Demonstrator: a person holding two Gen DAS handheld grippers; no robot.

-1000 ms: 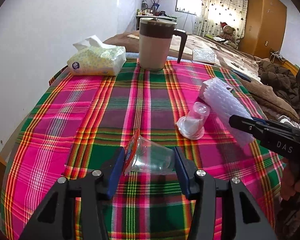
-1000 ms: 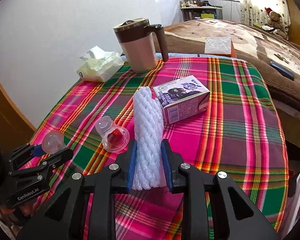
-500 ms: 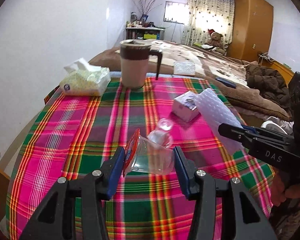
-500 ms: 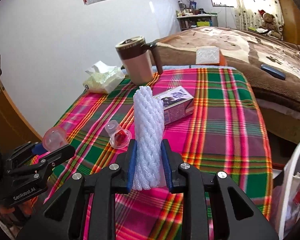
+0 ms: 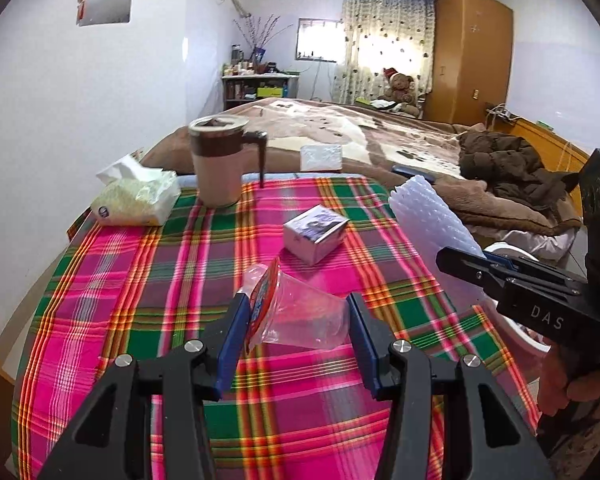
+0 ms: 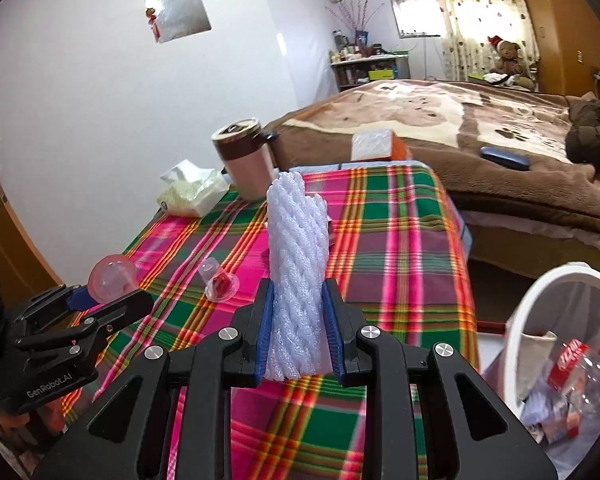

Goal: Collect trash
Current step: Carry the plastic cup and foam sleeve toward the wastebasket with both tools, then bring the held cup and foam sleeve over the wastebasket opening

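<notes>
Black tools (image 5: 296, 336) w/ blue pads, silver screws, white "GenRobot.AI" lettering.

Clear plastic cup (image 5: 300, 316) with a red-printed peeled lid: on its side, clamped in the left gripper (image 5: 296, 334), above the tablecloth's near edge. White foam net sleeve (image 6: 298, 268): upright, clamped in the right gripper (image 6: 298, 336). Small clear jelly cup (image 6: 219, 285) with red inside: lying tipped on the cloth. Purple-and-white carton (image 5: 315, 233): mid-table. White bin (image 6: 540, 300) with trash, beside the table's right edge.
</notes>
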